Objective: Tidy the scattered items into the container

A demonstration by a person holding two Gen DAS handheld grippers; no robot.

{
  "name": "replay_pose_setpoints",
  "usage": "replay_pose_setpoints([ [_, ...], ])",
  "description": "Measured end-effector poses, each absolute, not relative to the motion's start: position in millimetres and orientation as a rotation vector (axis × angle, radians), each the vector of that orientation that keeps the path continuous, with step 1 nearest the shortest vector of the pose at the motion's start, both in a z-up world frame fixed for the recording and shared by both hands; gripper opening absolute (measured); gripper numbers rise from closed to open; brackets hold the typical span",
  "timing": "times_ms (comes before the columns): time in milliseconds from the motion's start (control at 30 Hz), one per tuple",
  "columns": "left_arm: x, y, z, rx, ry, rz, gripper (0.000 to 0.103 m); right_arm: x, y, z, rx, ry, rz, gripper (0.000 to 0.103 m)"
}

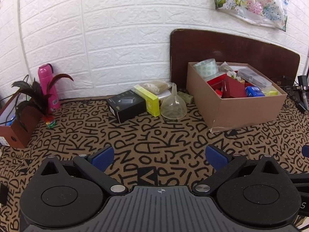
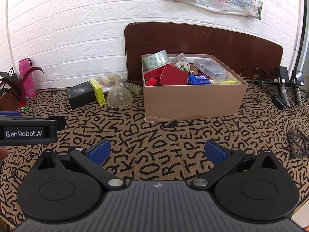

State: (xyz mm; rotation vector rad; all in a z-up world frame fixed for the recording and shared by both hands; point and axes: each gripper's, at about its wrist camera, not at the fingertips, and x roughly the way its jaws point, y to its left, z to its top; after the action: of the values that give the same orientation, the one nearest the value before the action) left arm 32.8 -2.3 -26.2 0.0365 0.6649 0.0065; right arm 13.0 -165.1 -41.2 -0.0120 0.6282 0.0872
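Left wrist view, nearest first: the left gripper (image 1: 157, 155) hangs over the lettered tablecloth (image 1: 146, 135) with its blue pads (image 1: 102, 157) spread wide and nothing between them. Beyond it, near the wall, lie the scattered items: a black box (image 1: 126, 105), a yellow-green box (image 1: 147, 100) leaning against it, a clear funnel (image 1: 173, 107) standing mouth down, a bag of cotton swabs (image 1: 156, 86) behind these, and a small green box (image 1: 185, 96) beside the funnel. To their right stands the cardboard box (image 1: 247, 108), open-topped and already holding a tape roll (image 1: 206, 67), red boxes (image 1: 232, 89), a blue pack (image 1: 254, 91) and a clear case (image 1: 255, 77). Far left stand a pink bottle (image 1: 48, 87) and a feather shuttlecock (image 1: 49, 119). A brown board (image 1: 231, 44) leans on the white brick wall (image 1: 115, 38) behind the cardboard box.

Right wrist view: the right gripper (image 2: 157, 152) likewise hovers above the tablecloth, pads wide apart and empty. The left gripper's side enters at the left edge. The cardboard box sits straight ahead, the funnel and small boxes to its left.
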Motion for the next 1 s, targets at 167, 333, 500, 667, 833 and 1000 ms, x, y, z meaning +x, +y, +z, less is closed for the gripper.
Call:
replay_pose_setpoints([
  [167,34,-1,-27,0.033,0.667,0.006,0.103,18,-164,-40,-0.014,0.636,0.088,0.103],
  [333,37,0,-29,0.031,0.677,0.002,0.103,21,-165,-42,-0.012,0.648,0.082,0.103],
  [500,42,0,-32,0.032,0.688,-0.010,0.103,25,-164,-45,-0.009,0.659,0.079,0.103],
  [667,47,1,-36,0.027,0.701,-0.010,0.103,29,-163,-49,-0.006,0.671,0.076,0.103],
  [833,52,2,-39,0.021,0.715,-0.011,0.103,34,-161,-51,-0.003,0.684,0.074,0.103],
  [1000,57,3,-42,0.020,0.724,-0.014,0.103,37,-161,-54,0.008,0.694,0.078,0.103],
])
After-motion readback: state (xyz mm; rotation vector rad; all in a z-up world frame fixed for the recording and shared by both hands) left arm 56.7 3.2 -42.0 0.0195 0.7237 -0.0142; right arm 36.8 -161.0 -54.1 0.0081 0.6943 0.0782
